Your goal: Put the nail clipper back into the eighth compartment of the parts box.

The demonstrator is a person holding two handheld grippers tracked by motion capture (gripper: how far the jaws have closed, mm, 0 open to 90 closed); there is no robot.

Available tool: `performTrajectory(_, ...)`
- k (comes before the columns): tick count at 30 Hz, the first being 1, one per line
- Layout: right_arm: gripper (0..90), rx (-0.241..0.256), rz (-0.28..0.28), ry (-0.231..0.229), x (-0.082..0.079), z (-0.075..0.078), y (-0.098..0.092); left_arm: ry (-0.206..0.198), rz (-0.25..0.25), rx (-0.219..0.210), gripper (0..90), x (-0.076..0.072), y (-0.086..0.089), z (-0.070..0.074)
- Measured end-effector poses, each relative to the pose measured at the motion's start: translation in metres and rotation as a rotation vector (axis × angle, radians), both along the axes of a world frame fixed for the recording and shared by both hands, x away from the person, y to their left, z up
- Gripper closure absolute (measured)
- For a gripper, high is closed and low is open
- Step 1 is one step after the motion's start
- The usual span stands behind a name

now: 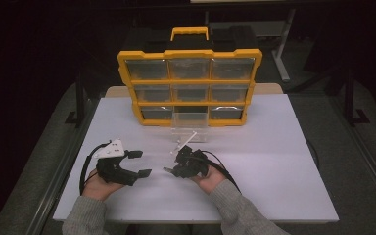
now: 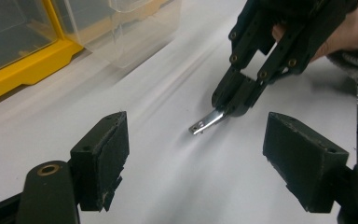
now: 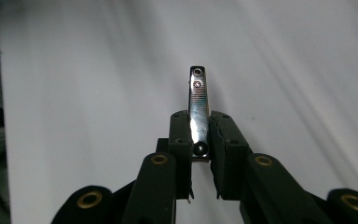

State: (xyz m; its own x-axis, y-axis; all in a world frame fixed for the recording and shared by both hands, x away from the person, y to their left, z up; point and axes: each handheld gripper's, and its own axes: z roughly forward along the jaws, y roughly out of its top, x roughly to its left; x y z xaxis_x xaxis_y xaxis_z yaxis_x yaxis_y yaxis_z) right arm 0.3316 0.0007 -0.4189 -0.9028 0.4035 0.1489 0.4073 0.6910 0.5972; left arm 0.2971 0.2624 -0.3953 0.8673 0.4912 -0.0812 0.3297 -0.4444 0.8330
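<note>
White table point(image 1: 284, 161), right tongs point(image 3: 199, 135) clamping nail clipper point(image 3: 198, 100)

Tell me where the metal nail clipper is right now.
The nail clipper is clamped in the right gripper just above the white table, near its front middle, in front of the pulled-out clear drawer and beside the open left gripper.

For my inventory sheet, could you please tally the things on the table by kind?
Yellow organizer case: 1
Clear drawer pulled out in front of it: 1
Metal nail clipper, held in the right gripper: 1
Small white piece by the drawer, too small to identify: 1
Hand-held grippers, left and right: 2
Total: 6
</note>
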Motion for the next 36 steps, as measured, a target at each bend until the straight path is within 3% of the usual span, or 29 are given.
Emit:
performTrajectory(2, 78.0, 0.031, 0.009, 0.017, 0.002, 0.005, -0.003, -0.002, 0.001, 0.002, 22.3, 0.0, 0.0, 0.0)
performTrajectory(6, 78.0, 0.047, 0.025, -0.008, 0.007, 0.019, -0.009, -0.005, 0.001, 0.002, 22.2, 0.0, 0.001, 0.001)
performTrajectory(13, 78.0, 0.044, 0.036, -0.034, 0.015, 0.039, -0.016, 0.004, 0.012, -0.009, 22.2, -0.001, 0.0, 0.0)
performTrajectory(19, 78.0, 0.064, 0.026, -0.022, 0.021, 0.051, -0.024, 0.003, 0.011, -0.006, 22.2, 0.0, 0.0, 0.0)
performTrajectory(23, 78.0, 0.067, 0.031, -0.03, 0.026, 0.058, -0.027, -0.019, -0.003, 0.004, 22.2, 0.001, 0.001, 0.001)
performTrajectory(36, 78.0, 0.106, 0.017, -0.044, 0.037, 0.087, -0.04, -0.006, 0.0, 0.01, 22.2, 0.001, 0.002, 0.0)
